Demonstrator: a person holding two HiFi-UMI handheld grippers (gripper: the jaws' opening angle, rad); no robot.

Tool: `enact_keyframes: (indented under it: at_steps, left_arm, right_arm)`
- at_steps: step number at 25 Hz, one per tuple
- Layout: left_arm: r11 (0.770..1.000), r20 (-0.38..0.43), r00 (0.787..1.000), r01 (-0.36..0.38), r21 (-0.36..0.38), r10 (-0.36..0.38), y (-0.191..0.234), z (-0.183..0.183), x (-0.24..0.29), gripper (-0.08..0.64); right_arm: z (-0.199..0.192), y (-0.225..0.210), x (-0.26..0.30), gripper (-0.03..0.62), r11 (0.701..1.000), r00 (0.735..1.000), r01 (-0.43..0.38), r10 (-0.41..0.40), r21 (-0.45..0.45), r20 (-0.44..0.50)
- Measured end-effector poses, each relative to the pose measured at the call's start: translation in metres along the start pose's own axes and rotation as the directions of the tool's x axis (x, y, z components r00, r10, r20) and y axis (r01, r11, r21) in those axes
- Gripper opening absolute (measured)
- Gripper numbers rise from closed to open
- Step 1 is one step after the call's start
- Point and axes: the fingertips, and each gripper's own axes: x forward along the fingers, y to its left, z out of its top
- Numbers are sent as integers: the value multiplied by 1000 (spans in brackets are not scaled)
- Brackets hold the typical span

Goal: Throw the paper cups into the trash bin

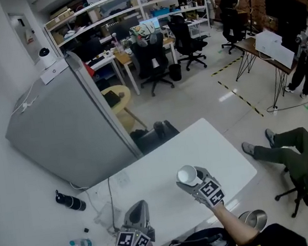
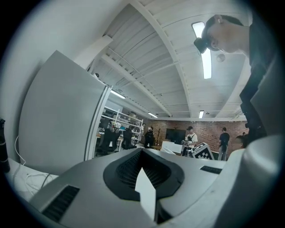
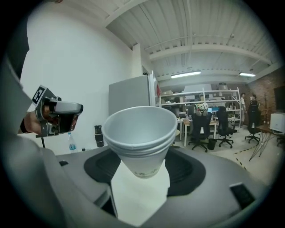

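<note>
A stack of nested white paper cups (image 3: pixel 141 133) stands upright between the jaws of my right gripper (image 3: pixel 141 180), which is shut on its lower part. In the head view the cups (image 1: pixel 187 174) and right gripper (image 1: pixel 192 183) hover over the near right part of the white table (image 1: pixel 165 168). A metal trash bin (image 1: pixel 255 220) stands on the floor right of the table's near corner, beside my arm. My left gripper (image 1: pixel 138 209) is over the table's near left, jaws together and holding nothing; it points up towards the ceiling. It also shows in the right gripper view, the left gripper (image 3: pixel 58 116).
A large grey panel (image 1: pixel 65 125) leans behind the table. A black bottle (image 1: pixel 70 201) and a plastic water bottle (image 1: pixel 80 244) lie on the floor at the left. A cable (image 1: pixel 111 200) runs across the table's left end. A person (image 1: pixel 297 157) sits at the right.
</note>
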Motion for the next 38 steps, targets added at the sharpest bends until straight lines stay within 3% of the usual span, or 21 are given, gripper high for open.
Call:
enact_keyframes:
  at_steps: [7,12,25,32,38]
  left_arm:
    - [991,-20,992,126,37,-125,-44,-2,18,5]
    - [982,-1,983,181,48,-181,-49,-1,30,3]
    - [965,-52,965,261,33,-259,-35,-12,36,4]
    - [934,-70,933,356,26,-353,-37,-14,49,4]
    - [877,-95,874,480,10,-477,-72,-21,70,3]
  right_arm:
    - [34,2,-45,322,1000,997,24,-23,-9,78]
    - [45,2,-52,322,998,994,57,-56,-3,97]
    - [74,19,-73,321,988,976,157,-155,-5,155]
    - [82,23,-80,321,971,956,240,-235,-10,176]
    - [74,12,-114,321,934,919,358,-353,4,173]
